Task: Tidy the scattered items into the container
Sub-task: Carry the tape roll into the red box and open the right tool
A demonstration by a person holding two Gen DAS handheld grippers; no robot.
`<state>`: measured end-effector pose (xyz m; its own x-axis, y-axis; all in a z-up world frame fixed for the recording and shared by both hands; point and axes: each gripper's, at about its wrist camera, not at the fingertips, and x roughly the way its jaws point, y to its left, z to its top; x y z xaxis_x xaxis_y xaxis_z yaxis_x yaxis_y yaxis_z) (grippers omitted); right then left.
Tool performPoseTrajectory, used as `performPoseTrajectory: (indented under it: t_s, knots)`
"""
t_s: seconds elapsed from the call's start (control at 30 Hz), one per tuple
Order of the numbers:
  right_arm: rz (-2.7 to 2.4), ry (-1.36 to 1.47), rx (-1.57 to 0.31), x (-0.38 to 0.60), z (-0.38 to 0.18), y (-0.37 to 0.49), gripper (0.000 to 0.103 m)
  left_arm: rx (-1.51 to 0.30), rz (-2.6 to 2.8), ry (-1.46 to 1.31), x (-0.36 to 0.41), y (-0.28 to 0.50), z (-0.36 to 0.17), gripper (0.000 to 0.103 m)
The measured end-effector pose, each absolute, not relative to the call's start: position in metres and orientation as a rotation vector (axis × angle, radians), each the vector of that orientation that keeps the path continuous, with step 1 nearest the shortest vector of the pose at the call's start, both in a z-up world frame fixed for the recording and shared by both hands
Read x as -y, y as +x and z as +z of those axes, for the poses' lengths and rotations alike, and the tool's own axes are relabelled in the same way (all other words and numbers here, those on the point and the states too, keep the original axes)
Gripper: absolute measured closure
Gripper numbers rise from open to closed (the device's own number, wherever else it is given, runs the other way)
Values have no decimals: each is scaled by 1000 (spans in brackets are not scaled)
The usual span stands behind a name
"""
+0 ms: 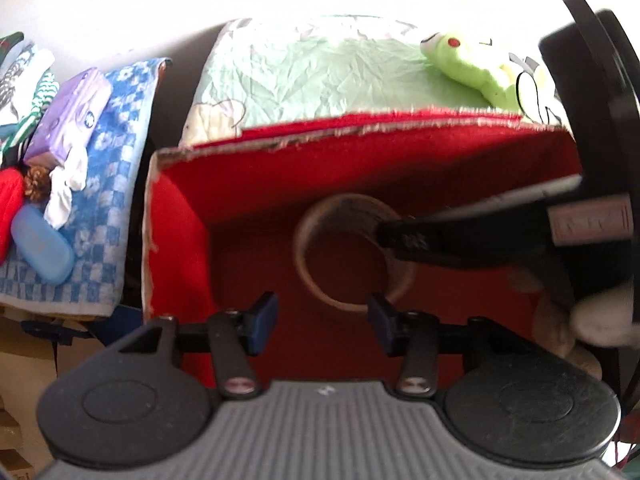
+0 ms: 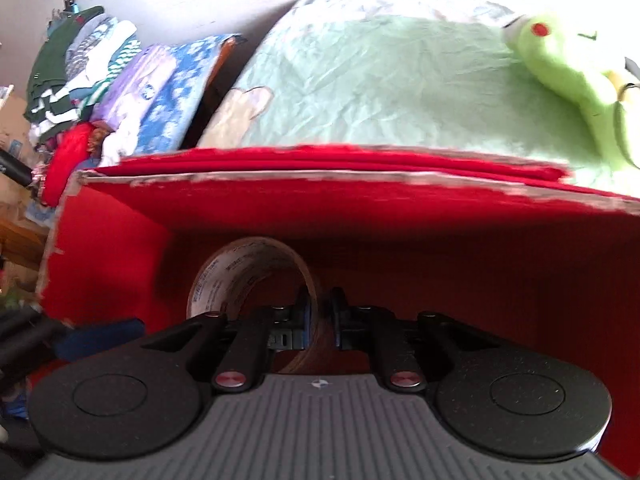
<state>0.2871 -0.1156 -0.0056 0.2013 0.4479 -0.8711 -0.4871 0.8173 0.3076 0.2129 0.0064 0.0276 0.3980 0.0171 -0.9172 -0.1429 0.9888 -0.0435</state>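
Note:
A red box (image 1: pixel 256 184) stands open on the bed, also in the right wrist view (image 2: pixel 120 240). Inside it is a brown tape roll (image 1: pixel 308 272). My right gripper (image 2: pixel 320 320) is shut on the roll's wall (image 2: pixel 224 276), one finger inside and one outside; from the left wrist view it (image 1: pixel 404 240) reaches in from the right. My left gripper (image 1: pixel 322 320) is open and empty, hovering over the box just in front of the roll.
A green plush frog (image 1: pixel 476 68) lies on the pale green bedsheet (image 1: pixel 304 76) behind the box. On a blue checked towel (image 1: pixel 116 168) to the left lie a purple tissue pack (image 1: pixel 68 116), a blue case (image 1: pixel 40 244), a red item (image 1: pixel 10 204) and folded clothes (image 1: pixel 24 80).

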Motion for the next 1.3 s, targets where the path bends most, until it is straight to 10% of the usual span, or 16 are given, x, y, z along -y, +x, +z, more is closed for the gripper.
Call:
performPoseTrajectory:
  t_s: [0.37, 0.87, 1.17, 1.3]
  knots:
    - [859, 146, -1313, 90, -14, 291, 73, -1165, 144, -129, -5, 204, 16, 65]
    - [814, 178, -1250, 123, 8, 281, 75, -1157, 196, -99, 5, 208, 12, 65]
    - [683, 146, -1211, 151, 20, 265, 75, -1108, 201, -117, 15, 197, 28, 59]
    - [639, 188, -1193, 163, 25, 258, 75, -1089, 207, -107, 25, 186, 33, 39]
